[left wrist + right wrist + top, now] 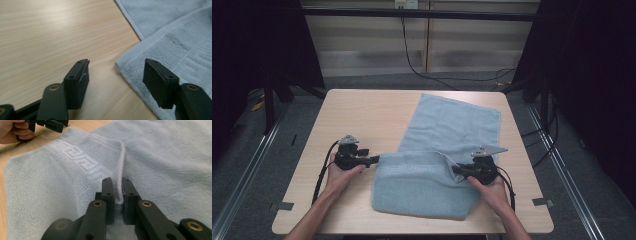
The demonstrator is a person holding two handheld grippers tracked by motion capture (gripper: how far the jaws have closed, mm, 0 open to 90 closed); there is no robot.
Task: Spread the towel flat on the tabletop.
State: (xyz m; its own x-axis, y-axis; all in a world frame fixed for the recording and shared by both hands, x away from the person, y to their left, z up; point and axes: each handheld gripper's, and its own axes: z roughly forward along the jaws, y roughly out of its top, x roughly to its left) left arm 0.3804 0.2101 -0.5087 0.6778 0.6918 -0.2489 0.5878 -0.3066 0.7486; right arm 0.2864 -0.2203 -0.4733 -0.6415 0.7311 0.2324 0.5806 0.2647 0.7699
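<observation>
A pale blue towel (447, 150) is spread over the right half of the light wooden table (362, 120), its far part lying flat and angled toward the far right corner, its near part doubled back over itself into a thicker band that runs across the table in front of the person. In the high view the left gripper (373, 160) is held at the left end of that folded band, just beside its corner, by the left hand (341, 176). In the left gripper view its jaws are seen spread wide apart, with bare wood between them and the hemmed towel corner (130, 65) lying next to the right-hand jaw; whether that jaw rests on the cloth or hangs just above it cannot be told with certainty. The right gripper (118, 192) is closed on a raised ridge of towel edge (122, 160), which is pinched thin between the two black pads and stands up from the surface. A woven key-pattern border (82, 161) is seen running across the folded layer beside that ridge. In the high view this gripper is held by the right hand (490, 189) at the right end of the fold.
</observation>
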